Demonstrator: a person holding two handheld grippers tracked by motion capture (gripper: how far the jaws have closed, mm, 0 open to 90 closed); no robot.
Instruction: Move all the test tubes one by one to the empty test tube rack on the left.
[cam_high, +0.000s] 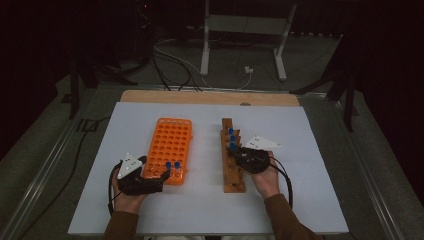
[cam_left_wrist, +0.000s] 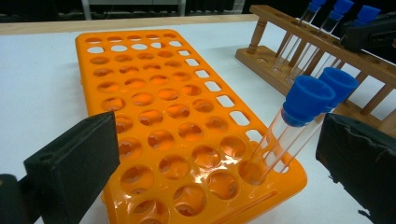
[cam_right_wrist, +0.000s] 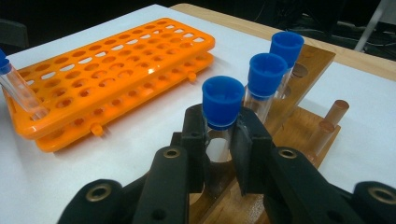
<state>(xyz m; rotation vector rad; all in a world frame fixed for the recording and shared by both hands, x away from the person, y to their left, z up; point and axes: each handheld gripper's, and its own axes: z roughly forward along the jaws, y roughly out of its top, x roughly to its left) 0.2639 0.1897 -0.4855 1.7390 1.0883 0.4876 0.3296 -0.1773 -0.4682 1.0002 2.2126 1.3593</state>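
Right gripper view: right gripper (cam_right_wrist: 219, 144) clamped on nearest blue-capped tube (cam_right_wrist: 221, 116), upright in wooden rack (cam_right_wrist: 308, 112) on desk (cam_right_wrist: 140, 154). Left gripper (cam_left_wrist: 215, 154) apart, straddling orange rack (cam_left_wrist: 159, 121) corner holding two capped tubes (cam_left_wrist: 299, 121).

Orange rack (cam_left_wrist: 177, 126); blue tube caps (cam_right_wrist: 222, 101); black fingers (cam_right_wrist: 194, 135).

Left gripper (cam_high: 162, 176) rested low in the left hand (cam_high: 129, 197), jaws spread wide. Right gripper (cam_high: 234, 154) in the right hand (cam_high: 267, 179), jaws clamped near shut. Both forearms entered from below.
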